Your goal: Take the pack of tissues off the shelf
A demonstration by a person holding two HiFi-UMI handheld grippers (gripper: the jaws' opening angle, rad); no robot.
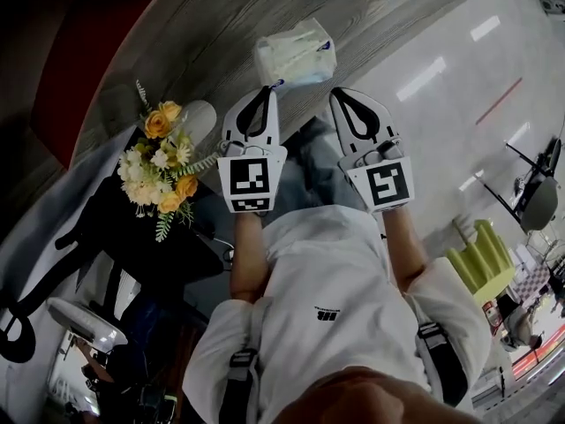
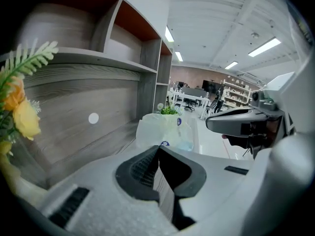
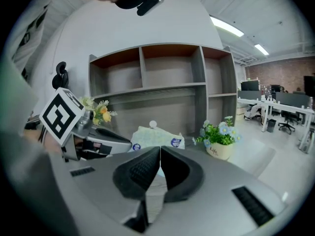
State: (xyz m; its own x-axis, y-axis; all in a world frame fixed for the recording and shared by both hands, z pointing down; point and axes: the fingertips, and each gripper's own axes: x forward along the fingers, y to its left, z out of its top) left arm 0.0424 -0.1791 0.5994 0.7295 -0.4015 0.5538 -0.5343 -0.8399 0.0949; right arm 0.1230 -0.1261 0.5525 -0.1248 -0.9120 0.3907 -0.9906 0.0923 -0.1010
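The pack of tissues (image 1: 297, 51), white and pale blue in clear wrap, lies on the grey wooden shelf counter (image 1: 221, 25). It also shows just beyond the jaws in the left gripper view (image 2: 170, 129) and the right gripper view (image 3: 156, 137). My left gripper (image 1: 269, 89) is shut, empty, its tips just short of the pack's near edge. My right gripper (image 1: 340, 94) is shut too, empty, beside the left and slightly right of the pack.
A bouquet of yellow and white flowers (image 1: 159, 162) stands left of the left gripper. A small pot of blue flowers (image 3: 219, 140) sits on the counter right of the pack. Shelf compartments (image 3: 162, 73) rise behind. Polished floor (image 1: 459, 87) lies to the right.
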